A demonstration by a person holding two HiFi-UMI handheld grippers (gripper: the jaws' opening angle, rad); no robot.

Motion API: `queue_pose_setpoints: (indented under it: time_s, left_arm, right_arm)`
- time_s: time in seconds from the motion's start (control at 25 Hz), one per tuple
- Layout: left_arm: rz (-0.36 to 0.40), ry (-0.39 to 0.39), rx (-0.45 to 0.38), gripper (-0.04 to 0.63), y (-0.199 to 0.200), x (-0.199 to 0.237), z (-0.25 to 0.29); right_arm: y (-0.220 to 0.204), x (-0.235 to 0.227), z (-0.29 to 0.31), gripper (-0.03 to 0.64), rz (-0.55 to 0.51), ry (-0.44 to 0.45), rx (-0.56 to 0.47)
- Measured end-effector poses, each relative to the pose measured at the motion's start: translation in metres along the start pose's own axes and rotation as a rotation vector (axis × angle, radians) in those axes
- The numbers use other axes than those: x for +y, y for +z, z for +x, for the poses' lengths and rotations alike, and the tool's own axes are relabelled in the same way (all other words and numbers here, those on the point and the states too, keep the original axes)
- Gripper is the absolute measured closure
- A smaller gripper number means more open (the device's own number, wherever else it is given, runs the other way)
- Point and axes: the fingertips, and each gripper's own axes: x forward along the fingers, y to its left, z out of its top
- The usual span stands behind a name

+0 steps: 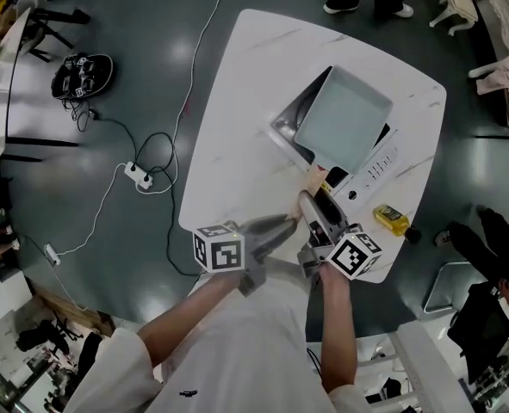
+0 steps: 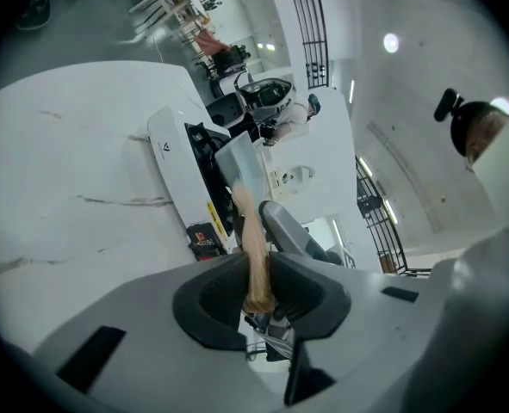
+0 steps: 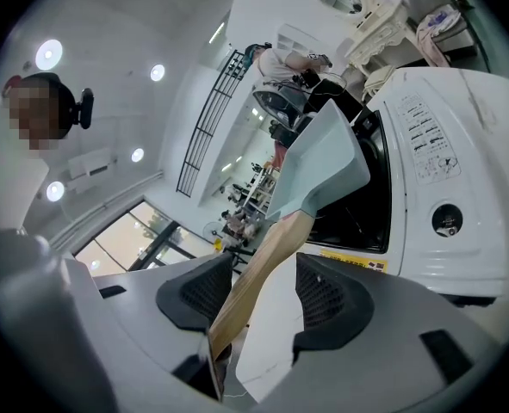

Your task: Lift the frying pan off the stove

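- The frying pan [image 1: 344, 119], square and pale green, lies over the dark top of the stove [image 1: 381, 163]. Its wooden handle [image 1: 314, 179] reaches out past the stove's near edge.
- The left gripper [image 2: 258, 284] is clenched on the handle's far end, both pads pressing it.
- The right gripper [image 3: 263, 292] stands wide apart, nearer the stove. The handle passes between its jaws unsqueezed.

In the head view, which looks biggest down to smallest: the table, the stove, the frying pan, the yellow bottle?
1. table
2. stove, though it is mostly covered
3. frying pan, close to the stove in size
4. yellow bottle
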Motion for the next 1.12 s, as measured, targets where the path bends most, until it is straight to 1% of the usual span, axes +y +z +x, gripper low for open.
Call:
queue_pose_setpoints:
  time_s: [0.12,0.2,0.28,0.36,0.44,0.56,0.84,1.12]
  left_arm:
    - [0.026,0.017,0.001,0.526,0.001,-0.001,-0.001]
    - [0.038,0.027,0.000,0.526,0.001,0.000,-0.003]
    - [0.052,0.040,0.003,0.525,0.002,0.001,-0.003]
    - [0.069,0.056,0.010,0.523,0.001,0.002,-0.003]
    - [0.086,0.069,0.012,0.522,0.000,0.001,-0.003]
    - [0.118,0.091,0.014,0.520,-0.002,0.000,-0.005]
    - [0.174,0.114,0.036,0.514,-0.007,-0.005,-0.012]
    - [0.217,0.105,0.027,0.514,-0.012,-0.024,-0.027]
  right_arm:
    - [-0.003,0.001,0.007,0.416,0.049,0.027,0.031]
    - [-0.006,0.002,0.011,0.440,0.111,0.055,0.050]
    - [-0.007,0.002,0.013,0.457,0.180,0.068,0.046]
    - [-0.007,0.001,0.012,0.474,0.218,0.064,0.022]
    - [-0.006,0.003,0.011,0.483,0.223,0.073,0.003]
    - [-0.003,0.011,0.012,0.487,0.217,0.111,-0.019]
    - [-0.009,0.015,0.004,0.494,0.256,0.104,-0.051]
    - [-0.009,0.037,-0.008,0.494,0.238,0.115,-0.074]
